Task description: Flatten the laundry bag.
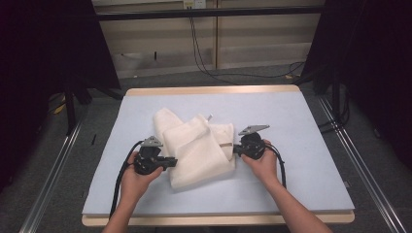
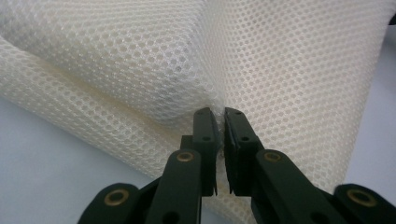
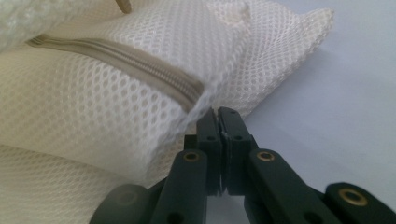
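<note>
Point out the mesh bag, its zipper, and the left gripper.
mesh bag point(image 1: 199, 150), high view, on the middle of its folded white body.
zipper point(image 3: 135, 63), right gripper view, on the beige teeth strip.
left gripper point(image 2: 220, 122), left gripper view, between the fingertips pinching mesh.

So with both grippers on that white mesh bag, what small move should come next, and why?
Probably lift both hands slightly and draw them apart. The left gripper and right gripper are each shut on an edge of the mesh bag, which lies crumpled and folded over itself on the table; pulling outward should spread it flat.
</note>
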{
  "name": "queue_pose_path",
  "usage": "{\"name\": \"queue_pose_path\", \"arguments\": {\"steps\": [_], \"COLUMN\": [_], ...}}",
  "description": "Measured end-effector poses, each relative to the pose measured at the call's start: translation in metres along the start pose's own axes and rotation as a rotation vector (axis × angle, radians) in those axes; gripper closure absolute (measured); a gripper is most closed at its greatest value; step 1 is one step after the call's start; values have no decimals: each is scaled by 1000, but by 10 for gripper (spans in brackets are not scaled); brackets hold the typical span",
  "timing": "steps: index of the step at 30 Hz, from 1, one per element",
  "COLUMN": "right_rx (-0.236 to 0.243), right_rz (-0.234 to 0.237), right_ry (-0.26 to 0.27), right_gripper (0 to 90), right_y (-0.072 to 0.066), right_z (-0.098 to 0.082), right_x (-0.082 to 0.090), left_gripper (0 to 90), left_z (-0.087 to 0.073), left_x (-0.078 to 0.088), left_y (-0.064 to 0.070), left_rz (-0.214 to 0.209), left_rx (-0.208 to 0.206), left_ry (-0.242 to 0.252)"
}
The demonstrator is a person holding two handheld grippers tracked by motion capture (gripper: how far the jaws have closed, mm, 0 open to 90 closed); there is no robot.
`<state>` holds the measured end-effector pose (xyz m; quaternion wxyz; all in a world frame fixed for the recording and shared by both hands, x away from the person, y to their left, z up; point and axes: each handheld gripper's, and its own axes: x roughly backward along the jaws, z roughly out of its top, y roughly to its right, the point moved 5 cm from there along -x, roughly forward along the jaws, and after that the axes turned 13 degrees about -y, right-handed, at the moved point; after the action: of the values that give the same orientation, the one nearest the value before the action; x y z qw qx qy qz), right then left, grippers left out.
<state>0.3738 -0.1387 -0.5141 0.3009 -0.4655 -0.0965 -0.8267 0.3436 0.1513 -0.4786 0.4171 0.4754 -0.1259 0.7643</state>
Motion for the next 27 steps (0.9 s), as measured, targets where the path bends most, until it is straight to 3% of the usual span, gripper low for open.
{"name": "queue_pose_path", "arguments": {"steps": [3,4,6,9,12,14,15,17,19,20,22,25,27], "right_rx": [-30,-30,-73,-106,-101,-89,-91,-89,-86,-86,-78,-61,-48], "right_rz": [-28,-28,-37,-19,-15,-42,-61,-72,-57,-57,-10,-9,15], "right_ry": [18,18,32,33,23,39,60,74,101,101,87,66,78], "right_gripper": [882,882,882,877,858,834,725,728,709,709,684,684,703], "right_y": [17,17,31,39,39,39,39,38,34,34,27,22,18], "right_z": [1,1,-1,-5,-7,-8,-7,-6,-4,-4,-5,-6,-7], "right_x": [5,5,9,10,11,14,19,23,33,33,32,30,29], "left_gripper": [852,853,853,853,852,852,850,848,847,847,847,845,841], "left_z": [9,9,12,13,12,12,11,10,9,9,8,6,3], "left_x": [-2,-2,-4,-5,-6,-7,-7,-7,-6,-6,-5,-5,-6], "left_y": [6,6,12,21,26,28,29,30,30,30,33,35,35], "left_rz": [-7,-7,-29,-22,-17,-13,-13,-20,-26,-29,-37,-44,-64], "left_rx": [-27,-27,-35,-57,-75,-87,-88,-91,-88,-88,-100,-102,-85], "left_ry": [16,16,37,43,41,45,43,44,50,54,52,42,46]}}
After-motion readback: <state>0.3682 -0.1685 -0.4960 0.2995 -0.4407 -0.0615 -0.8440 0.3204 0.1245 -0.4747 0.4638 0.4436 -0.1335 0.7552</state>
